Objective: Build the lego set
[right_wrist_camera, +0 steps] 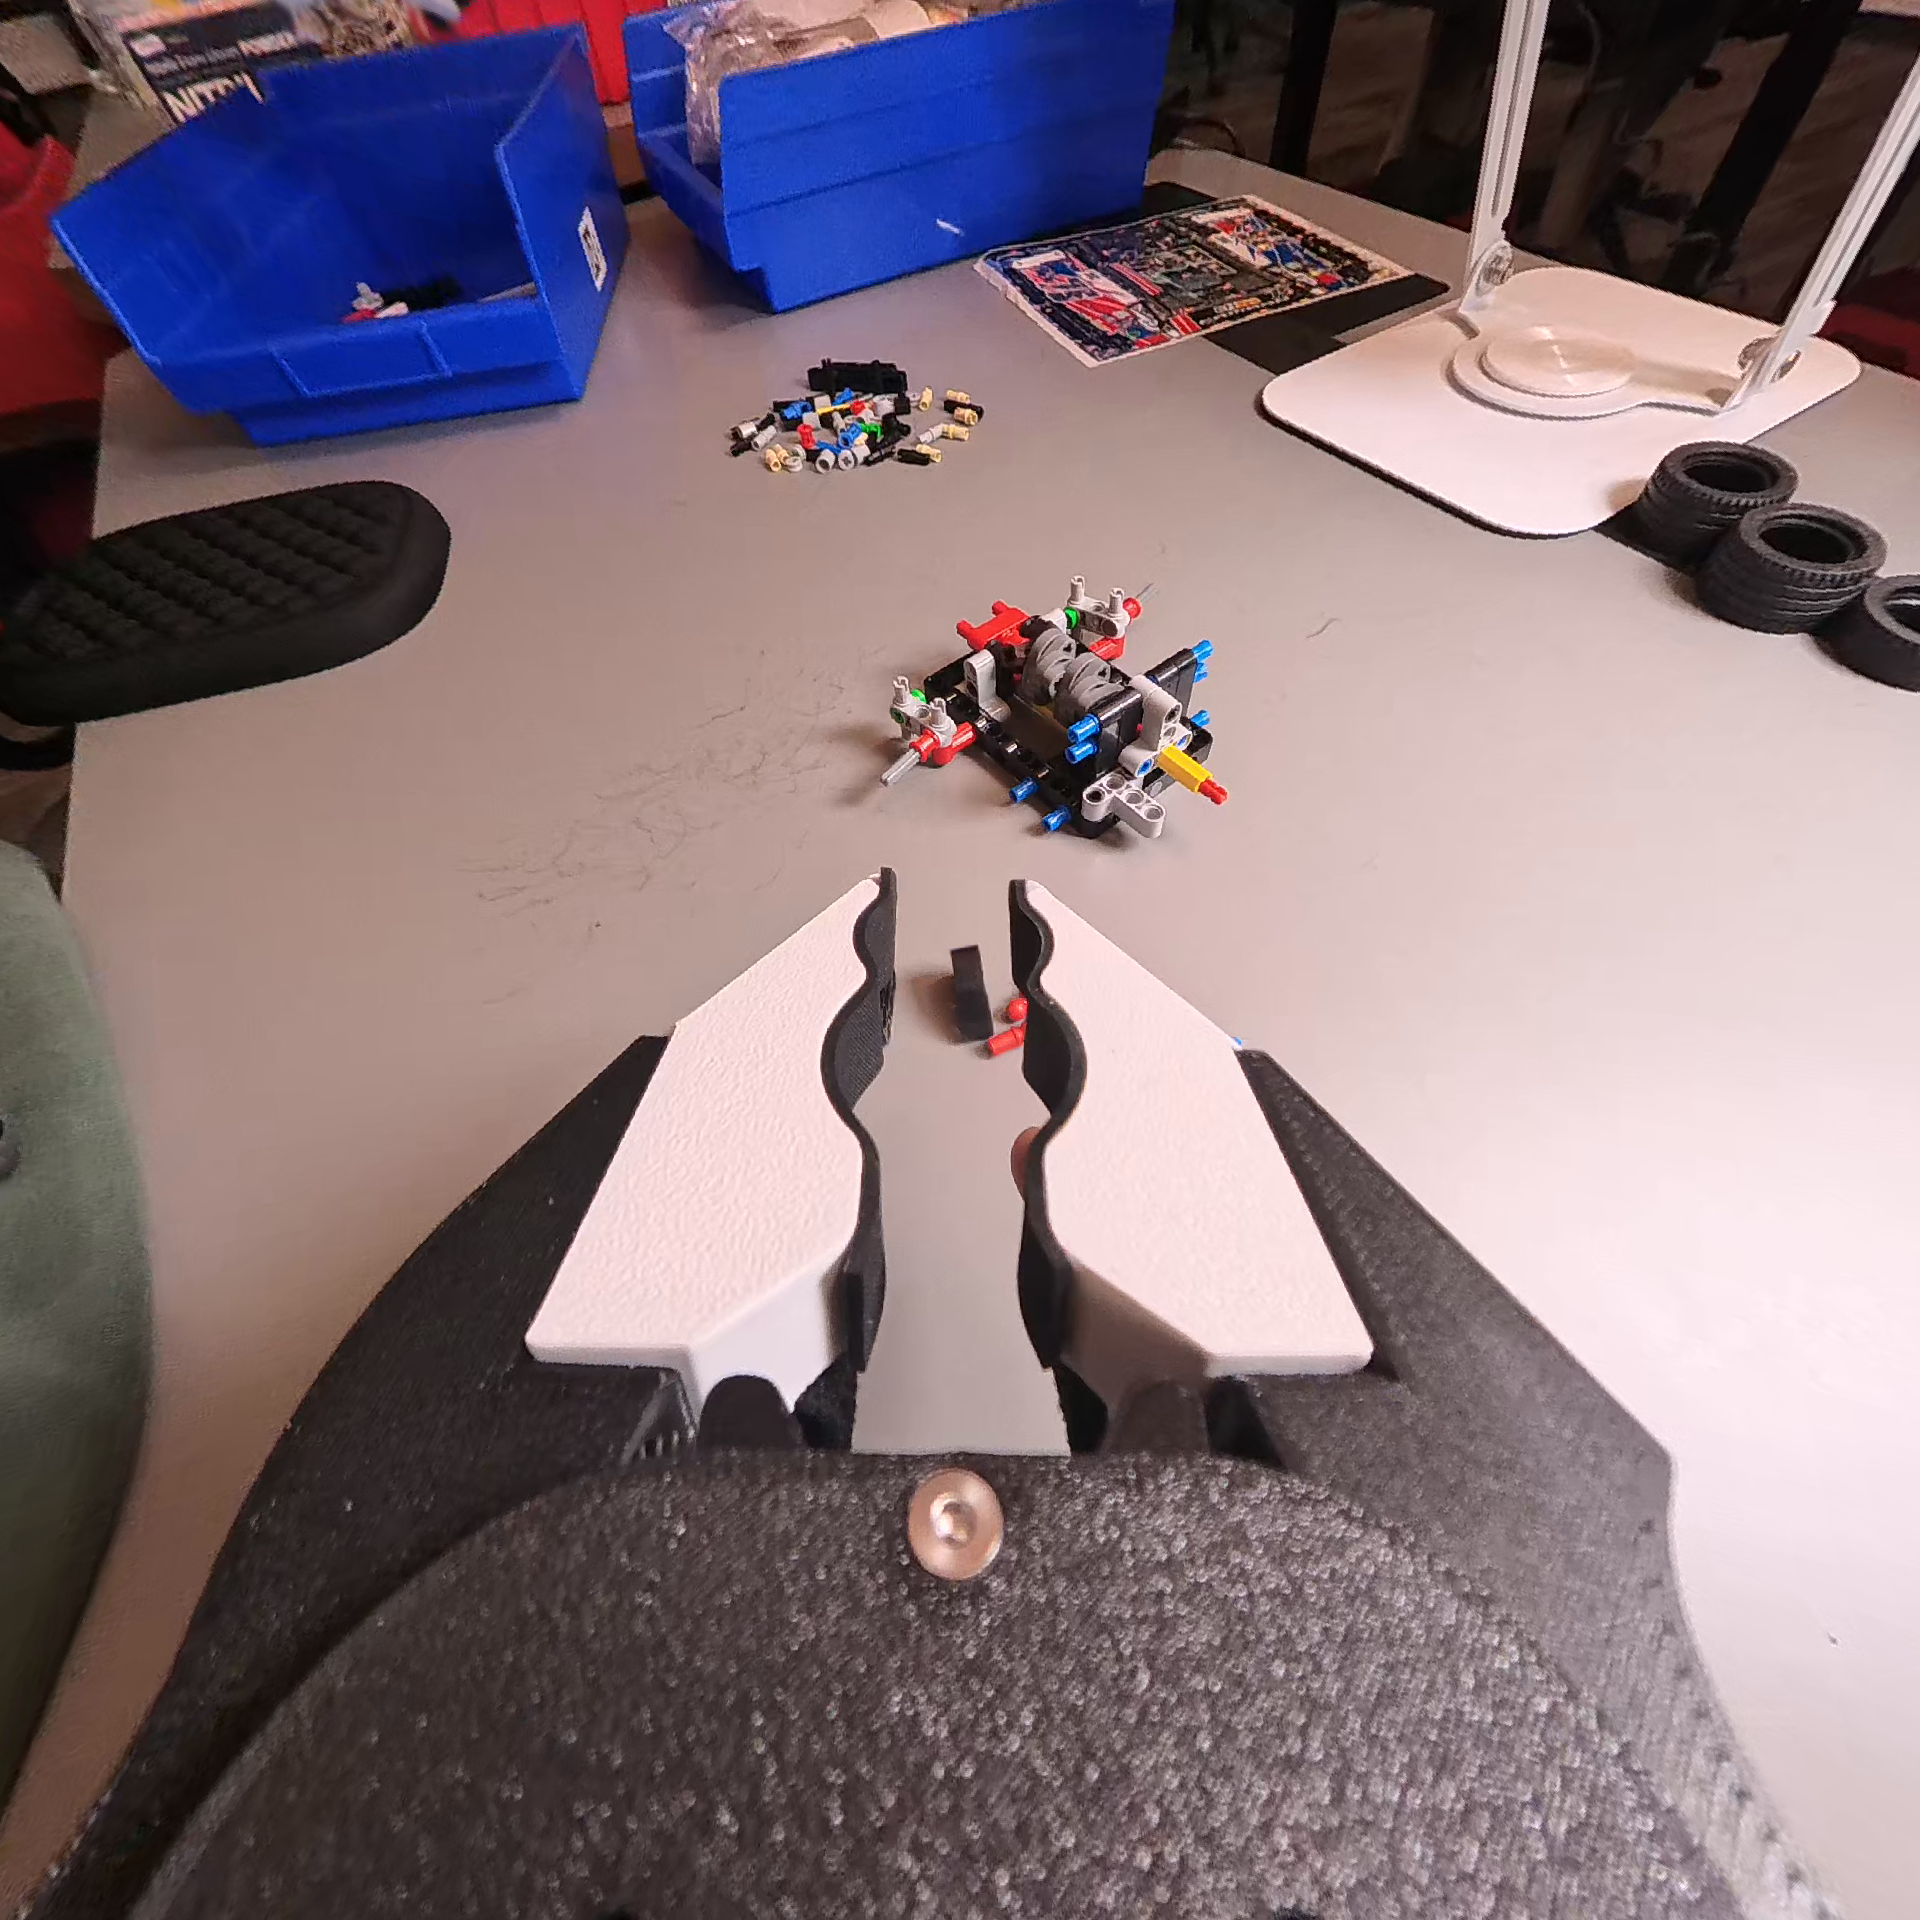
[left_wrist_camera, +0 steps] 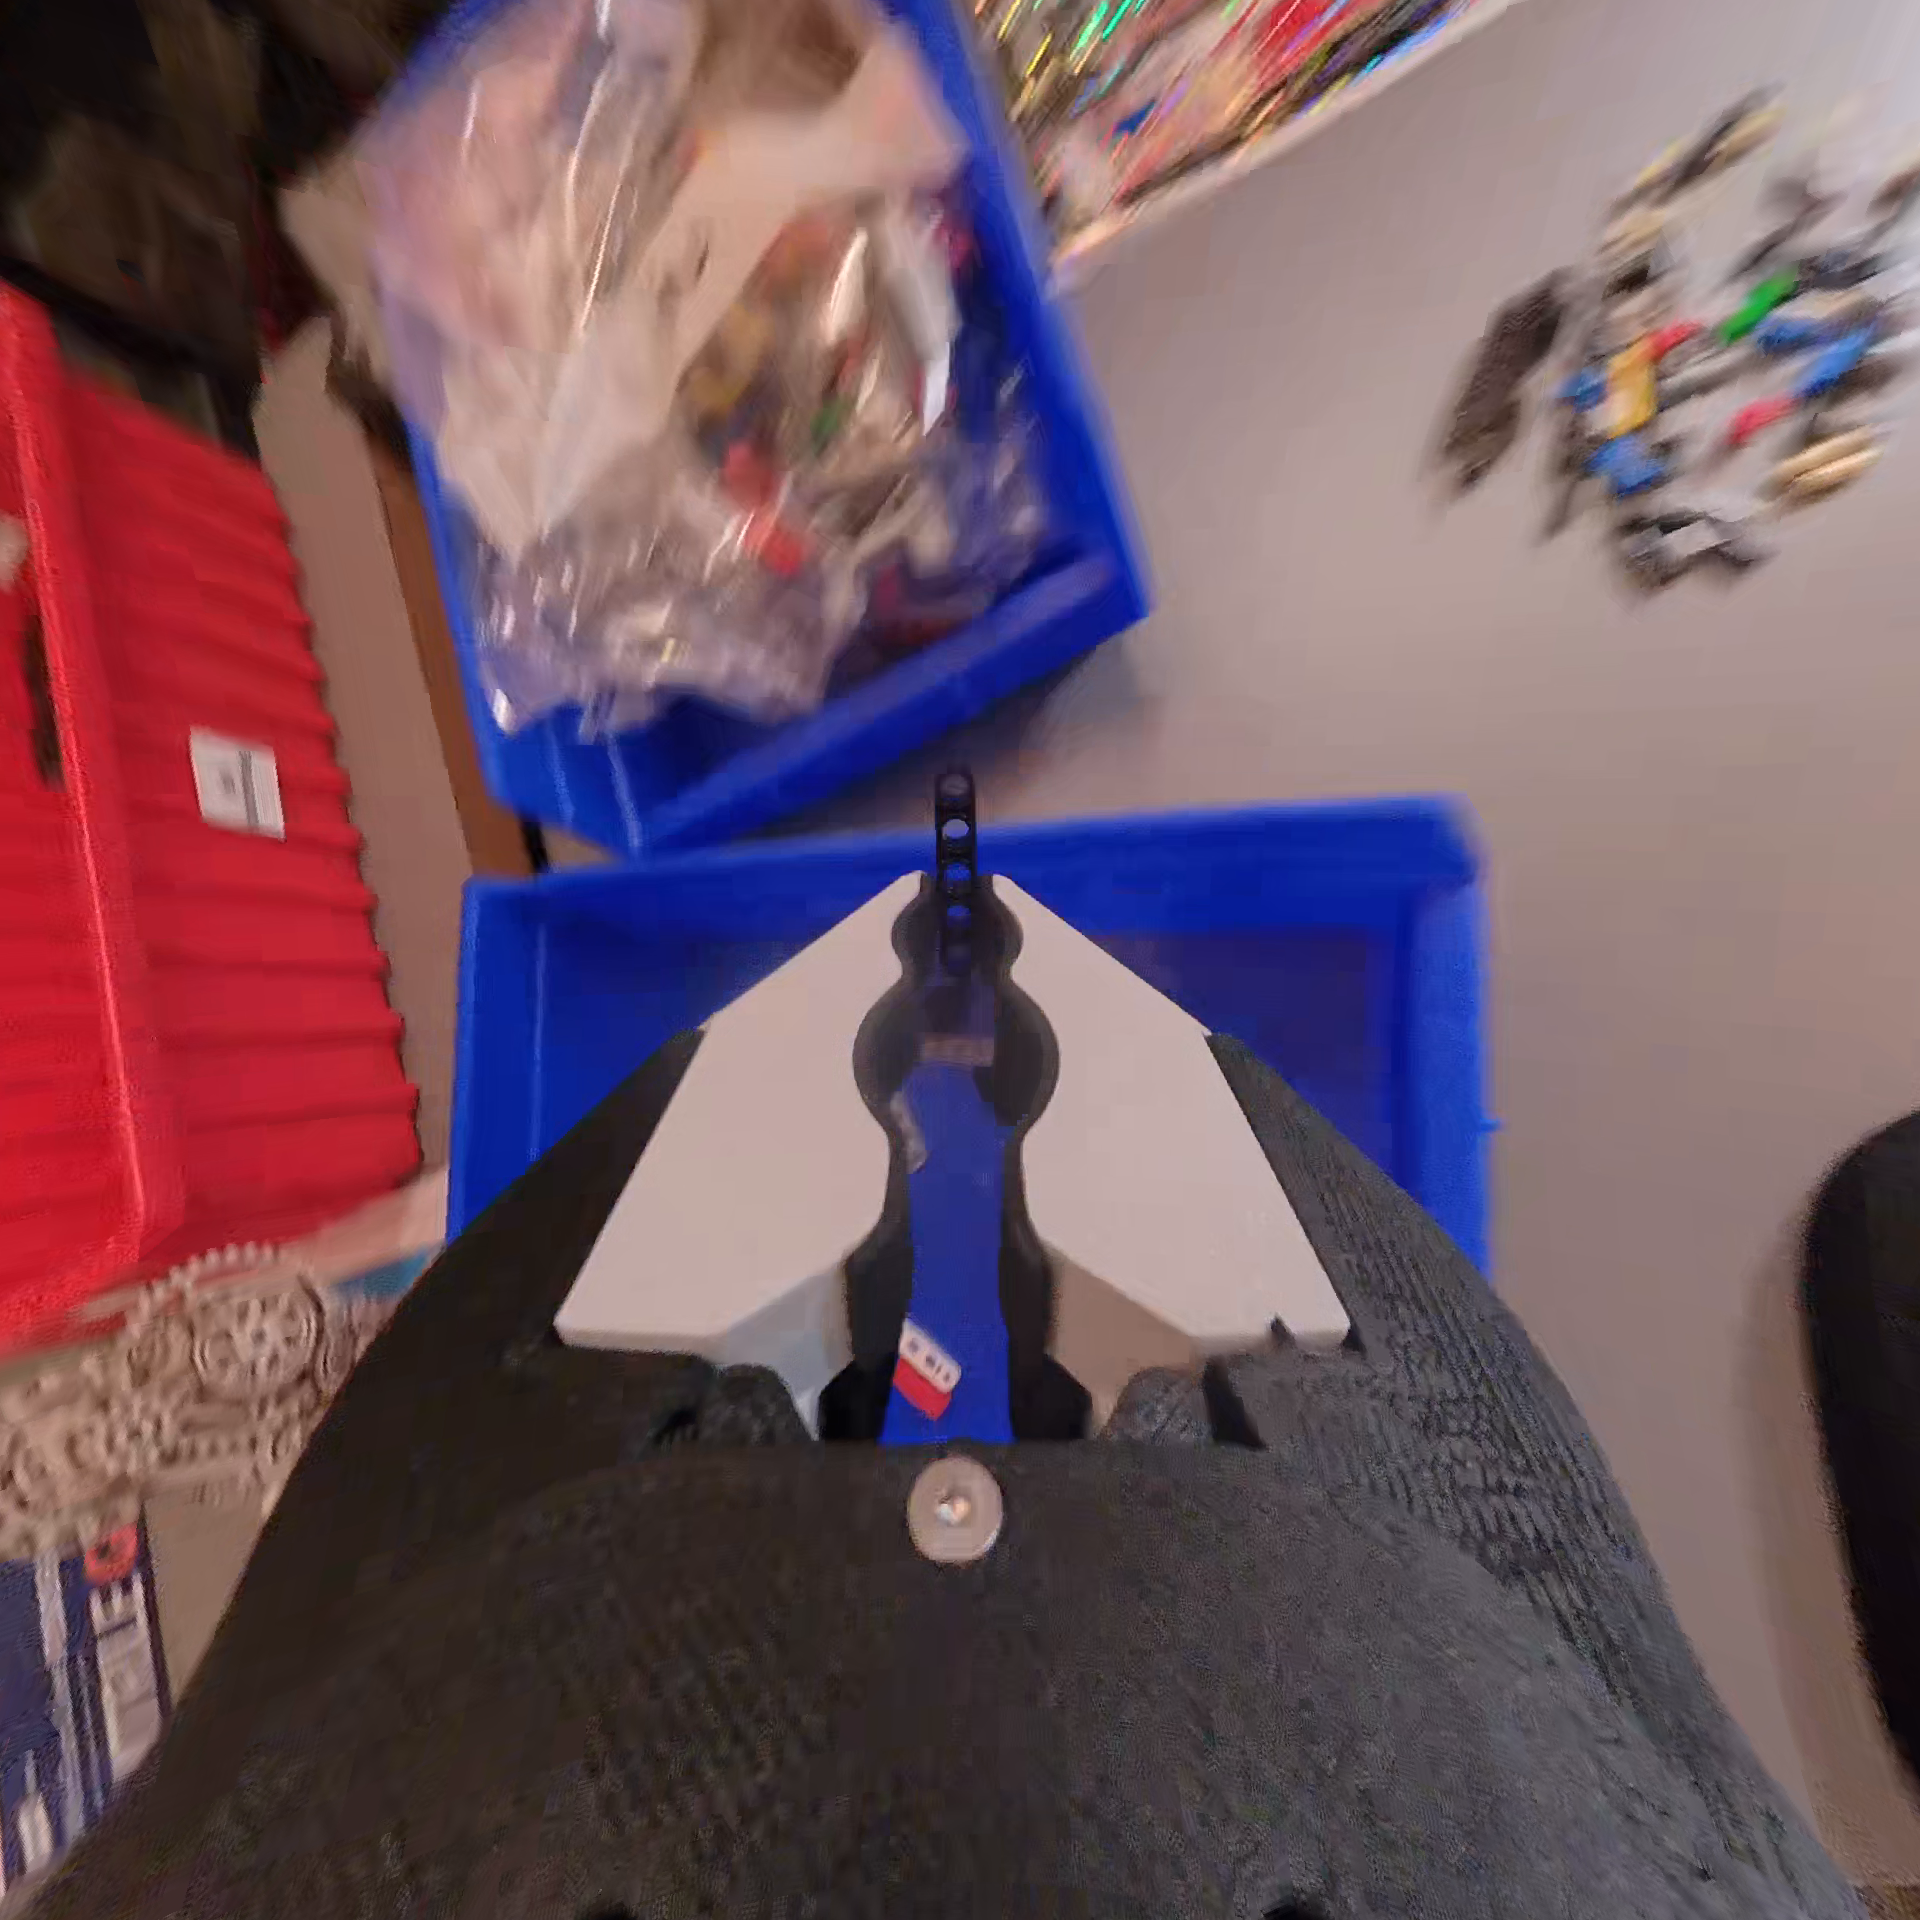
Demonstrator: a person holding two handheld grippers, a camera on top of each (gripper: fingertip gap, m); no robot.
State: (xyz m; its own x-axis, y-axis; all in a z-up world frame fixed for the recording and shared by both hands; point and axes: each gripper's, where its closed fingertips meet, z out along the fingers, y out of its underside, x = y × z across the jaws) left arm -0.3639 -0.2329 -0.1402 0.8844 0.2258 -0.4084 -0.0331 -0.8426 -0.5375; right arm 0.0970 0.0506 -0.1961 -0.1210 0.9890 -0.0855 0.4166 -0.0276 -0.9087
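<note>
My left gripper point(left_wrist_camera: 954, 883) is shut on a thin black beam with holes point(left_wrist_camera: 953, 821), held upright above a blue bin point(left_wrist_camera: 1444, 997). A red and white piece point(left_wrist_camera: 928, 1382) lies in that bin. The left view is blurred. My right gripper point(right_wrist_camera: 951, 894) is open and empty over the grey table. Between its fingers lie a small black piece point(right_wrist_camera: 968, 992) and small red pins point(right_wrist_camera: 1010, 1029). The partly built lego assembly point(right_wrist_camera: 1060, 707) sits ahead of it. A pile of small loose pieces point(right_wrist_camera: 857, 421) lies farther back and also shows in the left wrist view point(left_wrist_camera: 1683, 384).
A second blue bin with plastic bags point(left_wrist_camera: 748, 395) and a red box point(left_wrist_camera: 156, 831) stand at left. In the right wrist view: two blue bins point(right_wrist_camera: 343, 260), a printed sheet point(right_wrist_camera: 1195, 275), a white stand base point(right_wrist_camera: 1558, 405), black tyres point(right_wrist_camera: 1787, 551), a black studded pad point(right_wrist_camera: 218, 592). About 55 cm separates my left fingertips from my right.
</note>
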